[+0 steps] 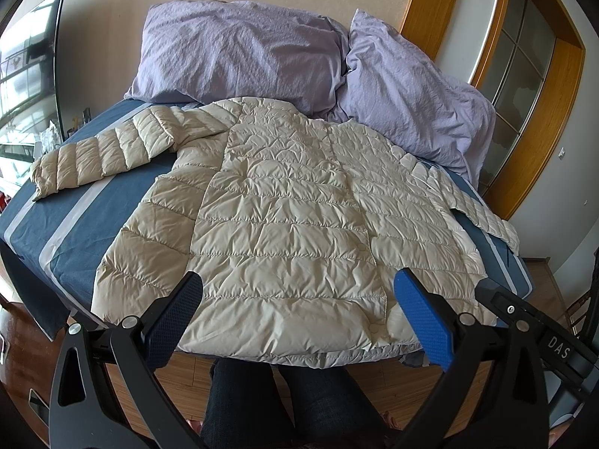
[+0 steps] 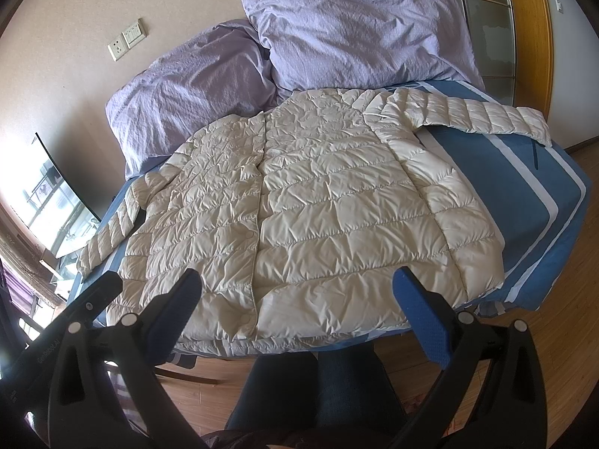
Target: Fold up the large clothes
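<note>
Both claws mine: left gripper (image 1: 295, 299) spread wide, gripping nothing; right gripper (image 2: 297, 295) likewise, above hem. Bed (image 1: 93, 202), blue striped sheet. Cream down jacket (image 1: 284, 217) flat on it, front up, sleeves out sideways. Two lilac pillows (image 1: 239, 48) behind collar, perhaps touching. Wall socket (image 2: 119, 49) small.

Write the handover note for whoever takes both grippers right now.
Left gripper: open, holds nothing, above the hem.
Right gripper: open, holds nothing, also at the hem end.
Jacket: cream, quilted, flat on the blue bed cover, collar toward the purple pillows, both sleeves spread outward.
Done: jacket laid out.
Left: every fold; probably start with the sleeves.
</note>
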{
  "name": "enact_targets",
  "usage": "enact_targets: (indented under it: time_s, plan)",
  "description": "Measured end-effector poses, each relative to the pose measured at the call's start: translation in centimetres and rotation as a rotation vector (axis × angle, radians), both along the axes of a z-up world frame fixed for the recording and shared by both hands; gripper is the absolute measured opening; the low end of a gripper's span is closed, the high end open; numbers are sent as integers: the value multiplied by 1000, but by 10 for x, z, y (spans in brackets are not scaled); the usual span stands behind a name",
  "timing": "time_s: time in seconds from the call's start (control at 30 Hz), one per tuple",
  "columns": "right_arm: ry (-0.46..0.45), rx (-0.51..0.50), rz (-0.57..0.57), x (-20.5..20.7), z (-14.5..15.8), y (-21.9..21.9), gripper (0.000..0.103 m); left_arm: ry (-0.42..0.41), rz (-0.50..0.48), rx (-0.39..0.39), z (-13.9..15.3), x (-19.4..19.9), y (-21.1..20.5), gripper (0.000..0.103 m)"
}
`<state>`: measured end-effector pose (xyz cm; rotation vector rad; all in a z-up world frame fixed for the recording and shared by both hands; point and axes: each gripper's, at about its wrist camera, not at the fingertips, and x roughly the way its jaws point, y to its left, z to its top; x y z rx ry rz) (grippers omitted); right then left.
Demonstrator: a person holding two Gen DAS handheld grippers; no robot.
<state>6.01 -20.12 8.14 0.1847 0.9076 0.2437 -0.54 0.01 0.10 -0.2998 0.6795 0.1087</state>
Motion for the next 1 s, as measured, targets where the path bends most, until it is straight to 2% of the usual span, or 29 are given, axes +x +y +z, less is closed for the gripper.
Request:
enact_targets:
  time_s: [1.0]
  plan:
    - [3,0,0,1,0,0,101,8,0,3,-1,5,0,102]
